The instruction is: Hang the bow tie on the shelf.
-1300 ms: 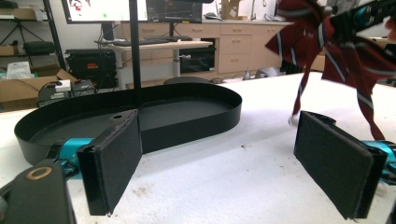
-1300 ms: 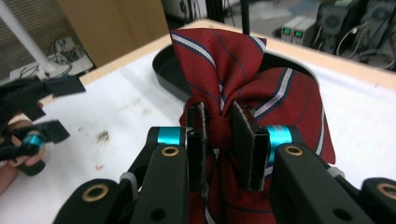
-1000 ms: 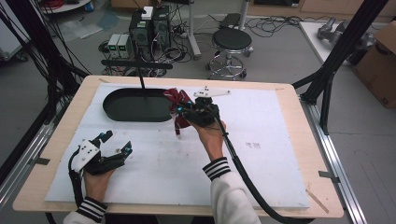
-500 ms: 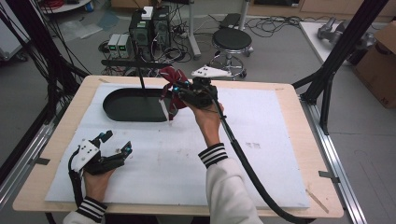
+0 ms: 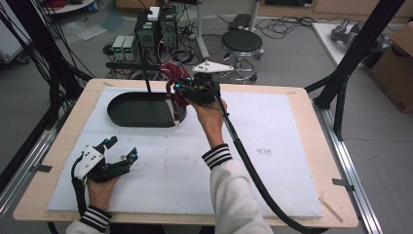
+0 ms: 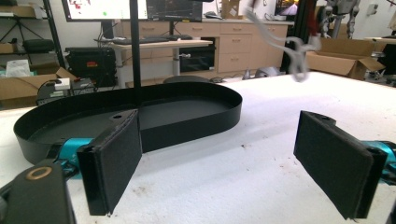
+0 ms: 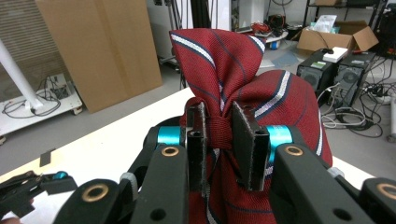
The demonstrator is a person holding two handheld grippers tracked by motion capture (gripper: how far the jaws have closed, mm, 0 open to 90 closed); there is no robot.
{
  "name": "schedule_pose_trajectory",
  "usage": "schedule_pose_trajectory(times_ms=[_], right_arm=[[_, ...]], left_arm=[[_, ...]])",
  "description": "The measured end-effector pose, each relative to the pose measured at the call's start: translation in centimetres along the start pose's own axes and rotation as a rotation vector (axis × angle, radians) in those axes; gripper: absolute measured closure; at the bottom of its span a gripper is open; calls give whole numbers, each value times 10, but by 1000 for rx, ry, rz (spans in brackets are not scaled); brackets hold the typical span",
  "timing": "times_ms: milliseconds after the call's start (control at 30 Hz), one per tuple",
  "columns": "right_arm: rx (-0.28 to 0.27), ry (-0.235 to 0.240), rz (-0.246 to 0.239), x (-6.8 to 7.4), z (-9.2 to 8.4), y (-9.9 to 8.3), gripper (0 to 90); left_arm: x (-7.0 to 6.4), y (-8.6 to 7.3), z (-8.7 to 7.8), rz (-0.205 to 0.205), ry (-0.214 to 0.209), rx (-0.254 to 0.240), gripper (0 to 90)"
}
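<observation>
Right gripper view shows the right gripper (image 7: 219, 154) with jaws clamped on a bunched red tie (image 7: 243, 93), soft, light and floppy, raised above the tray (image 5: 141, 109) near the tabletop's far edge.

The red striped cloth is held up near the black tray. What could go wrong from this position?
1. The right tool pinches only a narrow bunch of the red striped cloth, so the cloth could slip out if it is pulled.
2. The hanging part of the cloth in the high view lies close to the black tray and its thin upright pole; it may catch on the rim or pole.
3. The left tool rests open and apart, giving no support.
</observation>
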State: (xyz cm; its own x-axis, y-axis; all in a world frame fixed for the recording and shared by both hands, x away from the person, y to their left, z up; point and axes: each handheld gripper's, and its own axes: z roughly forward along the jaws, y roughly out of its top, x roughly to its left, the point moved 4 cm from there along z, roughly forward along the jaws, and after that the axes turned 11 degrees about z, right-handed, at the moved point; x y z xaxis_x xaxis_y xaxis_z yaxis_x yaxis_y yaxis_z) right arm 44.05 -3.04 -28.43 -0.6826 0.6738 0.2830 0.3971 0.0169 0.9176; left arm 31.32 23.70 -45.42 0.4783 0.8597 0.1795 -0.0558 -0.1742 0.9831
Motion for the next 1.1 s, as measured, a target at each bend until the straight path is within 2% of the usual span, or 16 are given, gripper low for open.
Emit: schedule_pose_trajectory(times_ms=[100, 267, 533, 900, 1100], right_arm=[[5, -4, -19, 4, 8, 8, 759], [4, -17, -28, 1, 21, 17, 759], [8, -40, -16, -10, 38, 24, 759], [11, -86, -34, -23, 57, 33, 758], [18, -114, -14, -35, 63, 31, 758]], left_arm=[[0, 0, 0, -1, 0, -2, 156], [1, 0, 0, -4, 2, -1, 155], [1, 0, 1, -5, 0, 5, 155], [0, 0, 1, -8, -1, 7, 155], [0, 0, 1, -6, -1, 7, 155]])
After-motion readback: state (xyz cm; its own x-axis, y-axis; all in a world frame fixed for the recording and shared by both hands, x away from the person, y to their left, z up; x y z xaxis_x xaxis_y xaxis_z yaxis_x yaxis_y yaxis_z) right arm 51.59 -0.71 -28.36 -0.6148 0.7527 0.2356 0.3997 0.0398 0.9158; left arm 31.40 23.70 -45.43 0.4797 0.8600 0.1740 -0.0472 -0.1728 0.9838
